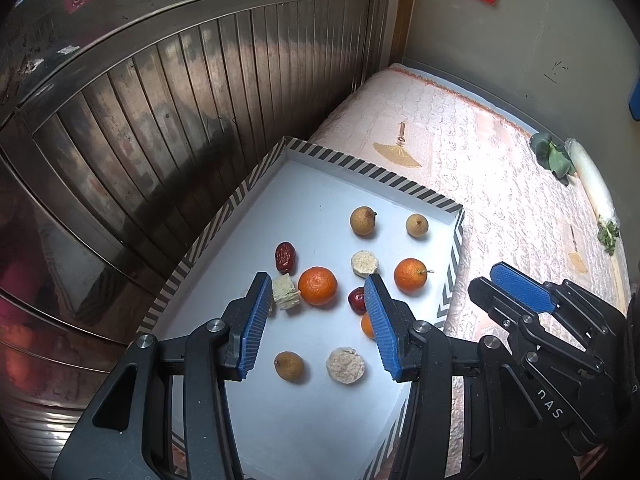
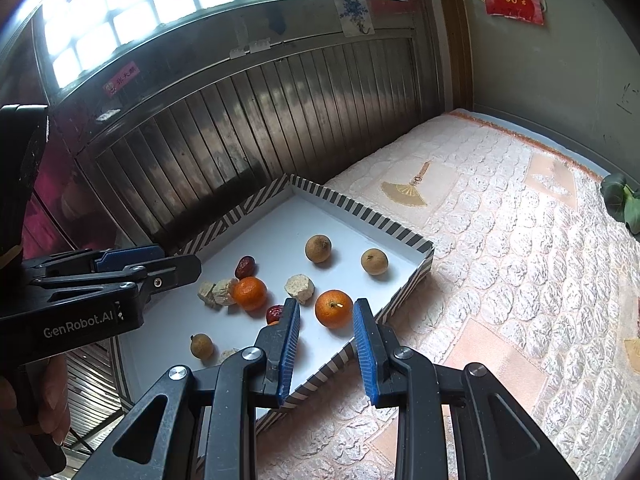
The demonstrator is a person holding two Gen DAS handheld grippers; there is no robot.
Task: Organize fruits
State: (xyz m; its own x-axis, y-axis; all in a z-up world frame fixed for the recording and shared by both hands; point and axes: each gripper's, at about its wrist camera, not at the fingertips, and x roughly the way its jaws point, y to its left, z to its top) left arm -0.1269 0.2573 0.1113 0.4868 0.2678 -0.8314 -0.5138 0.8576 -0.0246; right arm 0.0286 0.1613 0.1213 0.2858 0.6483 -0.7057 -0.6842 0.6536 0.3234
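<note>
A white tray [image 1: 304, 184] with a striped rim [image 2: 360, 208] holds oranges, longans, red dates and pale snack pieces. My left gripper [image 1: 316, 286] is open above the tray, with an orange [image 1: 317, 286] between its fingertips' line of sight. A second orange [image 1: 410, 275] lies right of it, also in the right wrist view [image 2: 334, 309]. My right gripper [image 2: 326, 306] is open, hovering over the tray's right rim near that orange. Red dates [image 1: 285, 257] and longans [image 1: 363, 220] lie around. A third orange [image 1: 367, 325] is mostly hidden behind my left finger.
The tray sits on a pink quilted mattress [image 2: 500, 260] against a metal slatted door [image 1: 160, 120]. Green leaves [image 1: 552, 156] and a white radish [image 1: 592, 184] lie at the mattress's far right. A wall stands behind.
</note>
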